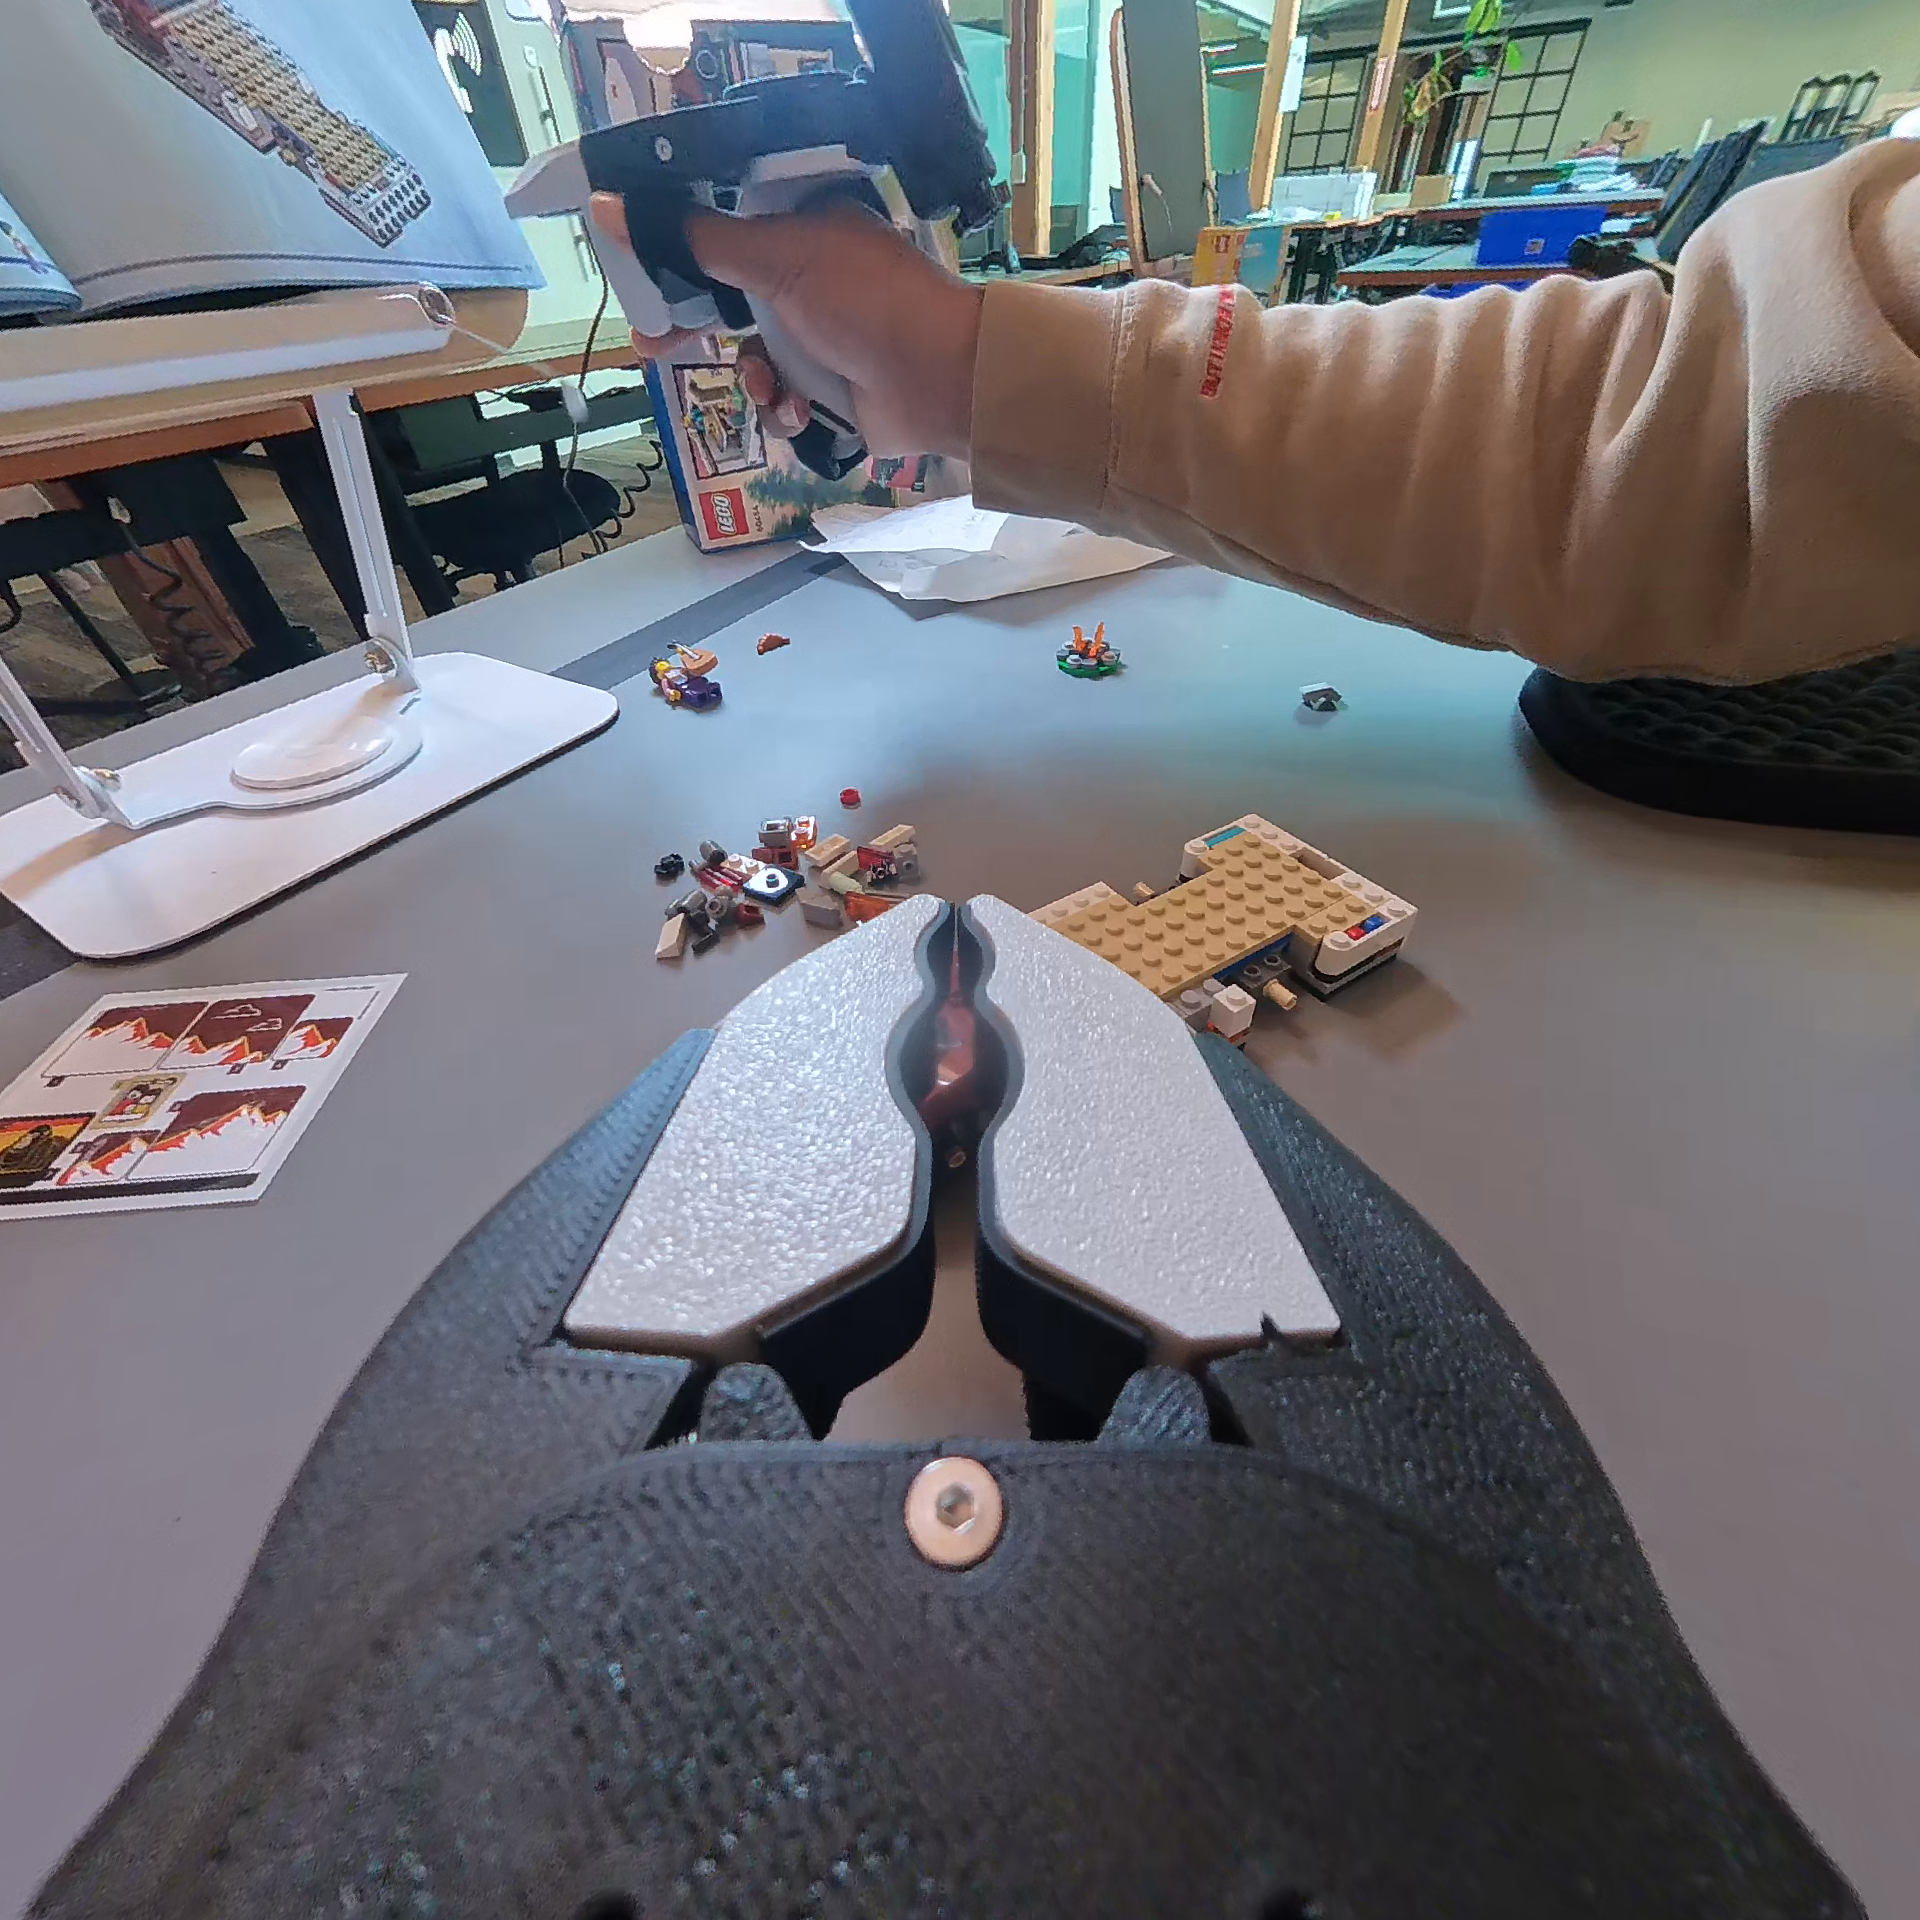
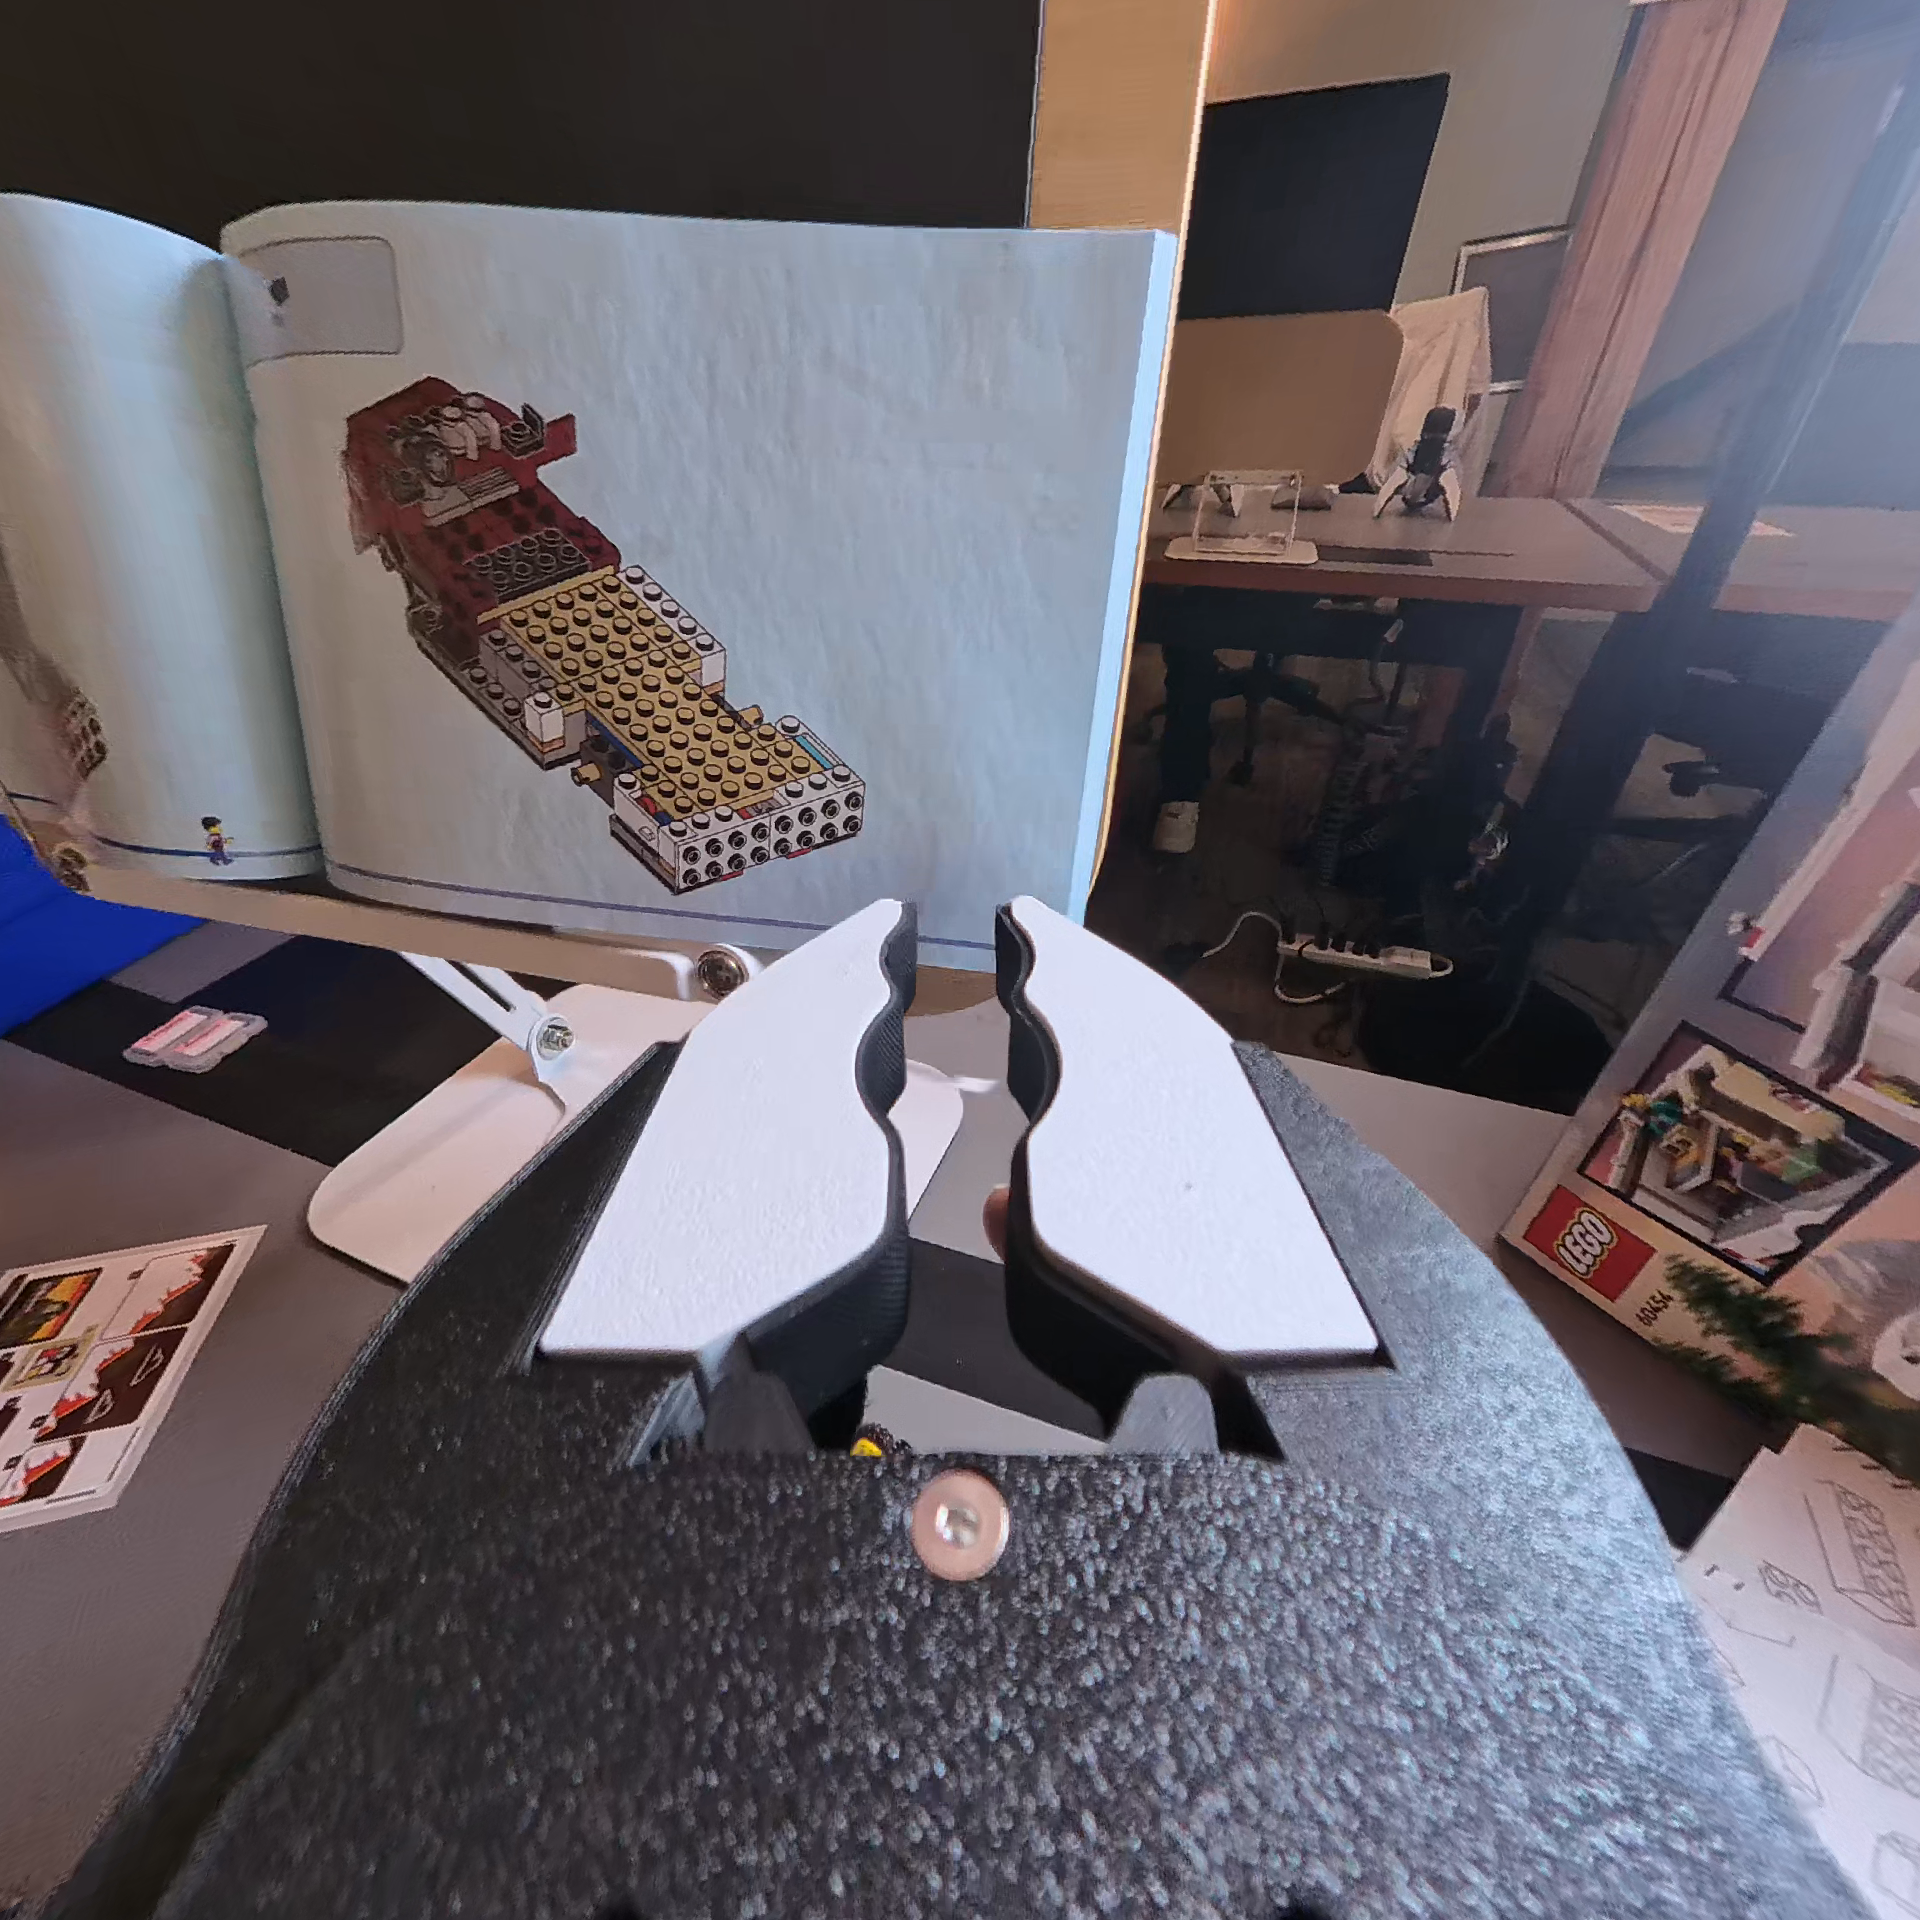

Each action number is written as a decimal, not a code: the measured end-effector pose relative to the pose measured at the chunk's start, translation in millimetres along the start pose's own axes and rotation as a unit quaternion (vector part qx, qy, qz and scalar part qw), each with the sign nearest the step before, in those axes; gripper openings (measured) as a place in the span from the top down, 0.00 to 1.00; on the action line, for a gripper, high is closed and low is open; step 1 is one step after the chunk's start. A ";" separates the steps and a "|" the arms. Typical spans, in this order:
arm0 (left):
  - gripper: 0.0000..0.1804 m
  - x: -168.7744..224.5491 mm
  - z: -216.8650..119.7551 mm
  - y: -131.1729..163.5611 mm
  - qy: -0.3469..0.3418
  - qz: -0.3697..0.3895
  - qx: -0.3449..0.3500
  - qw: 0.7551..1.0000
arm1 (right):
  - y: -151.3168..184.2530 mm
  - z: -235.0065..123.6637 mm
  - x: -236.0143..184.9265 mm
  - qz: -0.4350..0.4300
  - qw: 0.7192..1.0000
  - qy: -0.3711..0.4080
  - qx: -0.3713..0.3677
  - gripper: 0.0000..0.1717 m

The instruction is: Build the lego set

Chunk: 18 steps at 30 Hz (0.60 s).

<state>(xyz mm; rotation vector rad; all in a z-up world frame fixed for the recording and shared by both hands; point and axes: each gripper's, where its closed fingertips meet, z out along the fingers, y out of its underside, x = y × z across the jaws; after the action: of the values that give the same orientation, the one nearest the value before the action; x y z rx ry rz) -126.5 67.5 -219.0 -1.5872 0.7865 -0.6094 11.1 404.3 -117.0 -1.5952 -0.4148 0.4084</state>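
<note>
Your left tongs (image 1: 957,914), at frame center, are clamped on a dark red piece (image 1: 948,1070) above the gray tabletop (image 1: 1039,748), near the loose bricks (image 1: 790,878) and the tan brick base (image 1: 1236,904). Your right tongs (image 2: 956,925) stand apart, bare, before the open booklet (image 2: 883,436) in the upper frame.

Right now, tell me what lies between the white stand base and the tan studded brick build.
In the left wrist view: a scatter of small loose bricks on the grey table.
</note>
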 end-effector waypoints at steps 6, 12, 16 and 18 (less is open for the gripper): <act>1.00 1.1 0.0 -1.0 0.003 0.005 0.001 1.000 | 13.2 1.7 7.5 0.034 0.999 0.012 -0.040 0.86; 1.00 1.2 -0.6 -1.9 0.004 0.006 0.004 1.000 | 24.4 -3.2 -9.3 0.023 0.999 -0.023 -0.030 0.85; 1.00 1.6 -0.3 -2.1 0.005 0.009 0.004 1.000 | 47.0 -3.9 -28.6 -0.038 0.996 -0.056 -0.053 0.82; 1.00 1.2 -0.3 -2.3 0.003 0.010 0.005 1.000 | 58.6 -2.2 -34.3 -0.066 0.993 -0.065 -0.069 0.79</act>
<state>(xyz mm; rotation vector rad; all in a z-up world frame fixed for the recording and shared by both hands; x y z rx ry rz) -125.6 66.5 -216.8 -1.5682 0.8017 -0.6040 -16.4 381.9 -174.9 -1.6698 -0.6574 0.3905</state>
